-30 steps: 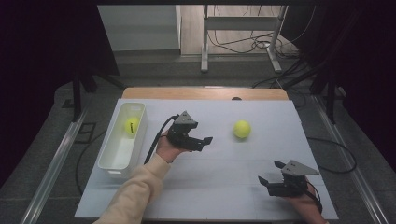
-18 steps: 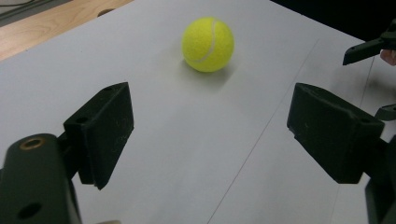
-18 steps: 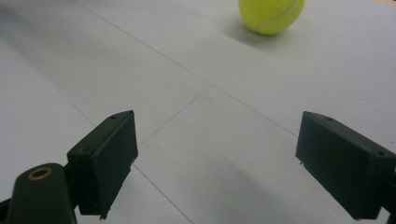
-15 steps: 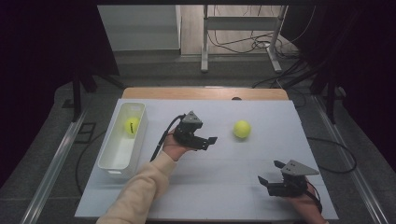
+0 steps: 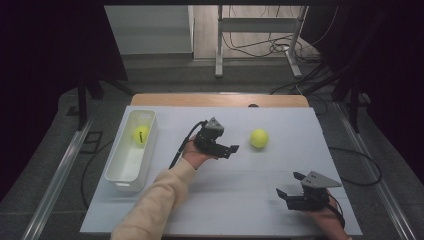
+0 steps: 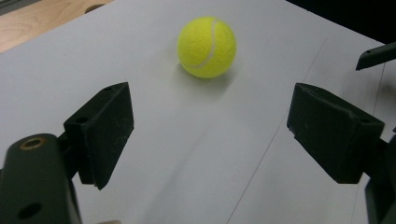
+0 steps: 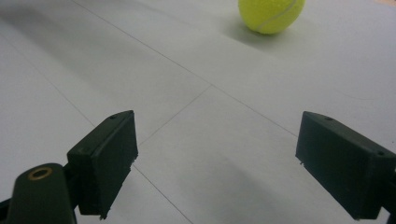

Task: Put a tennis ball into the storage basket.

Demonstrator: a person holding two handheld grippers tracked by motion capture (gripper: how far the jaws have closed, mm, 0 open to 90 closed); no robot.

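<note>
Closer now, left gripper [image 5: 227, 148] (jaws spread, nothing inside) slid toward the loose tennis ball [image 5: 259, 138], ready to grab

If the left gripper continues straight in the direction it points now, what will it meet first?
Probably the tennis ball on the table: it lies ahead of the open left gripper, with bare white board between.

A dim room with a grey floor [image 5: 60, 165], a metal stand [image 5: 257, 40] and loose cables [image 5: 260, 47] beyond the table.
</note>
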